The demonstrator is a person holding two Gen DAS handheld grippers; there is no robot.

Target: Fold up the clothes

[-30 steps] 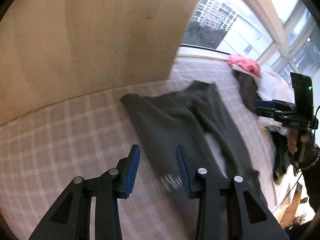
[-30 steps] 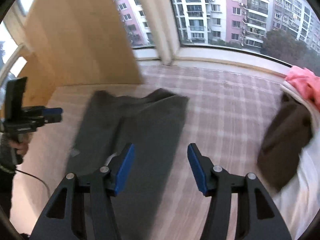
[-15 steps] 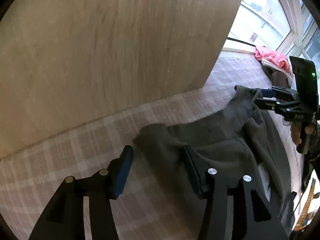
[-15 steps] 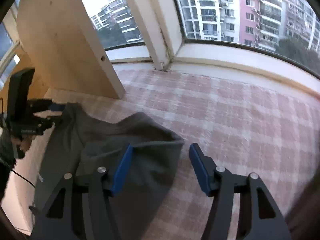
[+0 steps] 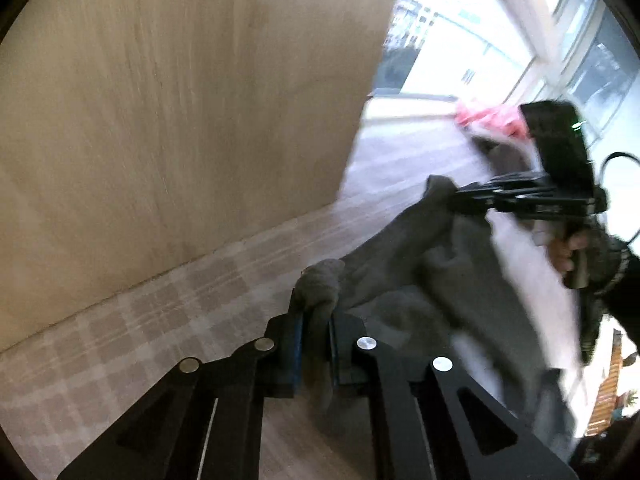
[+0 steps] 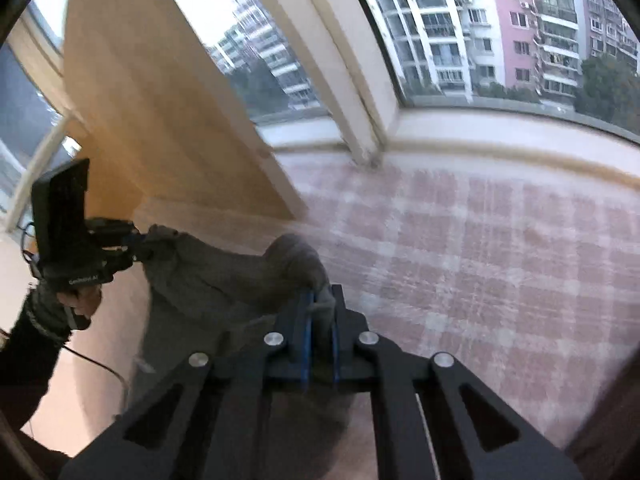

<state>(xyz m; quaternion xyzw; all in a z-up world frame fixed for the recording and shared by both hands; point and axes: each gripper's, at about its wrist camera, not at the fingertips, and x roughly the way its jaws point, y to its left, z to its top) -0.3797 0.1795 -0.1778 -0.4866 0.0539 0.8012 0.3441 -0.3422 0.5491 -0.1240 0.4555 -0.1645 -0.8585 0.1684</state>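
Caught both grippers already on the same grey garment. Saw the left gripper squeezed almost closed on a bunched corner, with cloth poking up between the blue pads. Same deal with the right gripper: pinched down to a sliver around another wad of the same edge.

Looked from the right wrist camera like the left hold sat off to the left of the right one and a bit farther away, with a slack span of fabric sagging between the two. Found the rest of the garment trailing down and toward the near side, partly lifted off the plaid sheet. Couldn't really tell through the motion blur whether this was trousers or a top, so calling it trousers held by the waist would be a guess.

Key relation, as judged: held edge up and far, loose end low and near, long axis running near to far between them. No nearer hand to pick, with both already gripping. Would probably need both hands travelling together along that axis and staying level to keep the edge straight. Also spotted a wood panel close on the far left, and a pink pile far right, well away from the grips.
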